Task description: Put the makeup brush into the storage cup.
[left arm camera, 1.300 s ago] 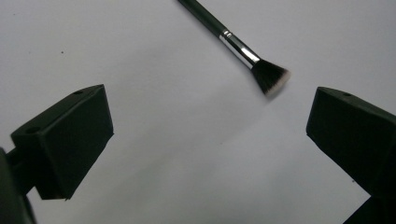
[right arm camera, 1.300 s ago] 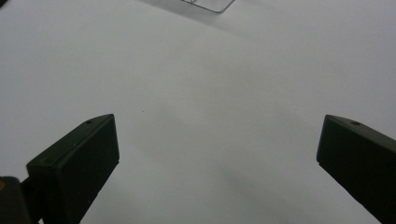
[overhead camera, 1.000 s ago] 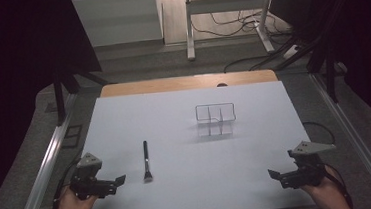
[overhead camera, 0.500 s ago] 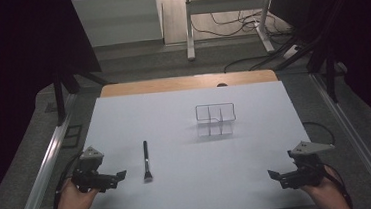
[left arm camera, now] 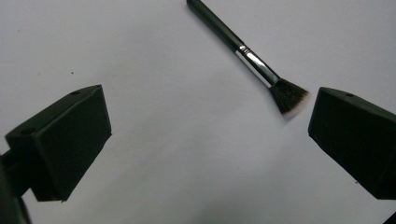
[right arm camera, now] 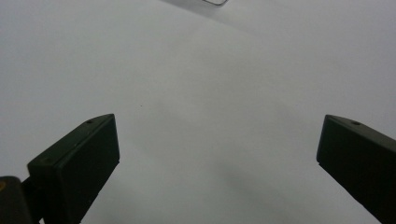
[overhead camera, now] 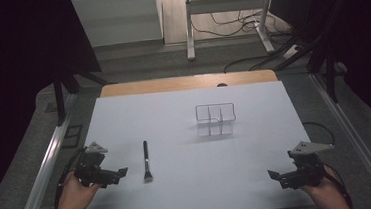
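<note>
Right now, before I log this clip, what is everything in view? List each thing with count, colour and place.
makeup brush: 1, black handle, silver ferrule, dark bristles; flat on the table left of centre, bristles toward the person.
clear organiser: 1, transparent, with dividers; on the table right of centre, farther back.
table: 1, white top with a wooden far edge.
left gripper: 1, black, jaws open, beside the brush without touching it.
right gripper: 1, black, jaws open over bare table at the near right.

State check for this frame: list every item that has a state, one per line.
Makeup brush: lying flat on the table, untouched, bristles toward the person.
Clear organizer: upright, compartments empty.
Left gripper: open, holding nothing, beside the brush.
Right gripper: open, holding nothing, over bare table.
</note>
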